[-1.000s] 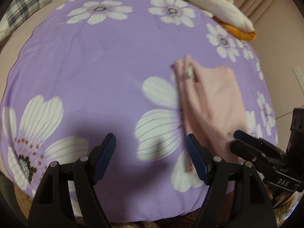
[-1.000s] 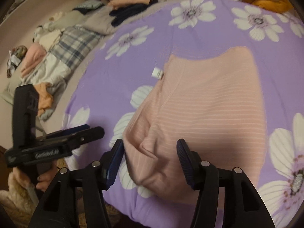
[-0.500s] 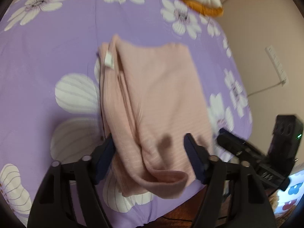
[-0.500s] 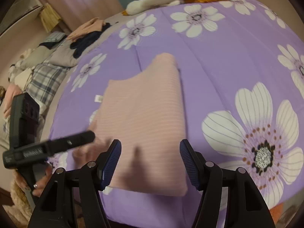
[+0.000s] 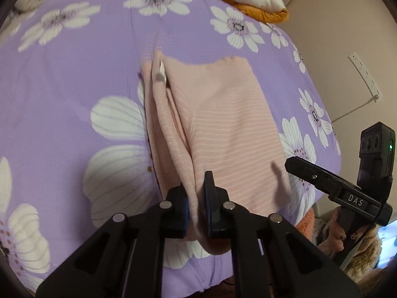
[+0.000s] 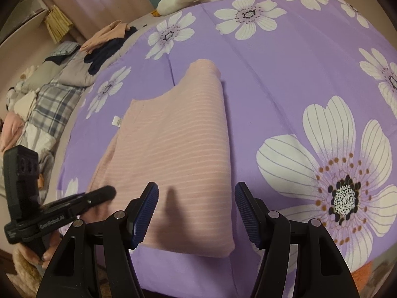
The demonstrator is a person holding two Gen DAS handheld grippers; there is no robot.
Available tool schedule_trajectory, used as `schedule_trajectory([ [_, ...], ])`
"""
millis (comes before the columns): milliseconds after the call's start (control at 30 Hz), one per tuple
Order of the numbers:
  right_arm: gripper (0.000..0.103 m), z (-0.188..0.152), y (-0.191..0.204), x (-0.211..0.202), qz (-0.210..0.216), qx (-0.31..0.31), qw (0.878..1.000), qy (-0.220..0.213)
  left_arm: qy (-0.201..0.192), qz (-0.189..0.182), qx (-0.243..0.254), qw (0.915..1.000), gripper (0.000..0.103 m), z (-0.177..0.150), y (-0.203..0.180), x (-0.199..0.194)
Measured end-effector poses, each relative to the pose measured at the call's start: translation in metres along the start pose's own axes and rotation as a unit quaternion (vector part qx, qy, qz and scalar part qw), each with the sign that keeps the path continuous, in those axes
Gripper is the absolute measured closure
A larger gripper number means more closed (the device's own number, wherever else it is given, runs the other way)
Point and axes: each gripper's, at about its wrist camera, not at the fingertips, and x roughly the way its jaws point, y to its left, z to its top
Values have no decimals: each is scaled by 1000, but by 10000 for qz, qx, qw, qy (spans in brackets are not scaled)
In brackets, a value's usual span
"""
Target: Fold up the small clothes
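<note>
Swinging in from the bare purple bedspread, the left gripper has just closed on the pink garment's near-edge fold. Right gripper hovers with jaws apart over its near corner, gripping nothing.

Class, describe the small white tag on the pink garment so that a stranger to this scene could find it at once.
Start at the purple bedspread printed with big white flowers. On it lies a folded pink striped garment. The white tag sticks out from the garment's far left corner onto the purple cloth: a small plain rectangle, far smaller than any flower petal.
</note>
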Motion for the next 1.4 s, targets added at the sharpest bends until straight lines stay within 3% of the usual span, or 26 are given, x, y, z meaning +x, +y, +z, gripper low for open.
schedule_trajectory([
  [300,39,-4,-2,11,-54,49,9998,184,409,261,-178,9987,91,-13,23,25],
  [467,39,-7,-6,21,-146,153,9991,367,477,78,-438,9979,83,-13,36,29],
  [567,39,-8,-10,22,-164,199,9989,403,486,1,-568,9972,70,-12,41,25],
  [667,37,-5,-10,16,-160,152,9993,308,417,-47,-730,9964,43,-6,45,14],
  [700,30,-2,-11,14,-189,123,9995,237,308,-135,-787,9963,35,-3,46,9],
  [733,25,-1,-12,13,-192,107,9996,191,232,-228,-806,9962,29,-1,46,7],
  [833,25,6,-15,14,-47,105,9999,79,36,-410,-828,9957,18,10,44,6],
  [1067,25,17,-10,39,130,89,9997,206,350,-621,-820,9941,20,27,41,44],
  [1133,26,18,-7,44,186,27,9995,243,358,-635,-733,9946,29,30,38,51],
  [1233,39,18,-4,54,332,25,9989,326,412,-880,-797,9921,44,34,38,59],
  [1300,44,18,0,55,168,-44,9994,298,473,-1018,-928,9893,53,36,40,64],
  [1400,59,18,5,49,112,-172,9996,208,427,-965,-867,9906,61,35,37,61],
])
